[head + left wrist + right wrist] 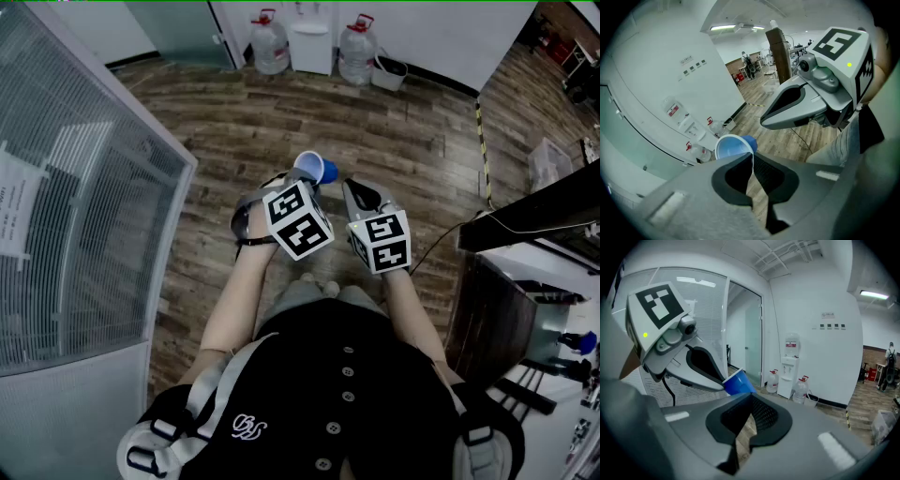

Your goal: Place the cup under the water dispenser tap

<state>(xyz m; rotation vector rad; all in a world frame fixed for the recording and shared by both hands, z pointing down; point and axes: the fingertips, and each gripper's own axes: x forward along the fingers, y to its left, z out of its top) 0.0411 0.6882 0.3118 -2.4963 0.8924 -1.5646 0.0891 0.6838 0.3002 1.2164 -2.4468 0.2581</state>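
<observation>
- The person's black buttoned top [347, 394] filled the bottom of the head view, with both bare forearms reaching forward from it.
- A wood-plank floor [412, 141] spread out ahead, all the way to the far wall.
- A glass partition with slatted blinds [75, 187] ran along the left side of the head view.
- A dark desk [525, 220] stood at the right edge, and a thin cable [436, 246] trailed across the floor beside it.
- A white water dispenser [311, 42] stood against the far white wall, well apart from both grippers.
- Two large clear water bottles with red caps flanked the dispenser, one [270, 45] on its left and one [357, 52] on its right, both standing on the floor.
- A small grey bin [389, 73] sat just beside the right-hand bottle.
- The left gripper [752, 158] pointed steeply downward. Its jaws were nearly together and pinched the thin white wall of the cup at the rim.
- The right gripper [750, 398] sat close beside the left one, tilted less steeply. Its jaws met at the tips with nothing between them.
- The blue cup [317, 169], white inside, hung in the air over the floor at the tip of the left gripper. It was tipped over so that its open mouth faced back toward that gripper's camera, and it was far from the dispenser tap.
</observation>
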